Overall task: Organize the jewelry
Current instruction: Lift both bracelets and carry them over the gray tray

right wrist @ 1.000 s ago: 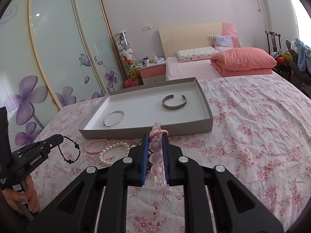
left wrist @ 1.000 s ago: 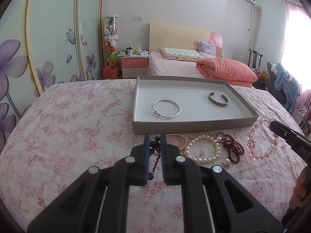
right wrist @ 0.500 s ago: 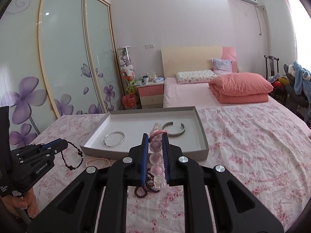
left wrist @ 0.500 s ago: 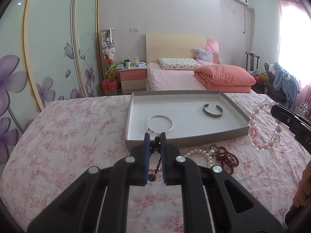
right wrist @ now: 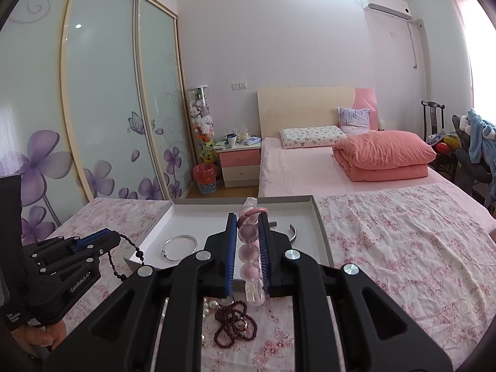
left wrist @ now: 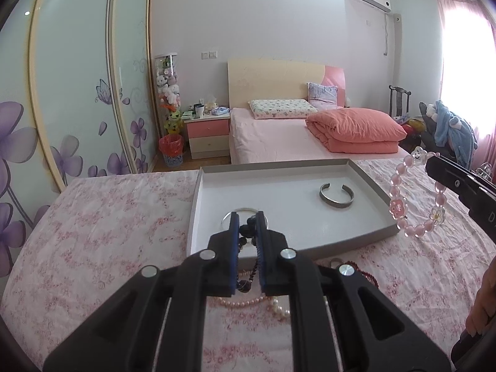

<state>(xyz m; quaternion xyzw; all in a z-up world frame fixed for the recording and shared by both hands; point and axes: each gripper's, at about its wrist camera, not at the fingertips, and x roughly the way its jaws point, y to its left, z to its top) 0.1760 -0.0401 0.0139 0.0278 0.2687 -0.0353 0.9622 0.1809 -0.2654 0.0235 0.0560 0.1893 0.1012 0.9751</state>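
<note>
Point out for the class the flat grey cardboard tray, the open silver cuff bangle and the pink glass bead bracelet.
Flat grey cardboard tray (left wrist: 369,241), left wrist view: near wall.
Open silver cuff bangle (left wrist: 336,203), left wrist view: front band.
Pink glass bead bracelet (left wrist: 397,209), left wrist view: square pink charm.

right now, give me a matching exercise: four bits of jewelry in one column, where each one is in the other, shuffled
Things:
1. black beads
2. pink bracelet
3. silver cuff
4. dark red beads

Places:
A. lying in the tray
B. on the bedspread, in front of the tray
C. hanging from the left claw
D. held in the right claw

Pairs: 1-C, 2-D, 3-A, 4-B
</note>
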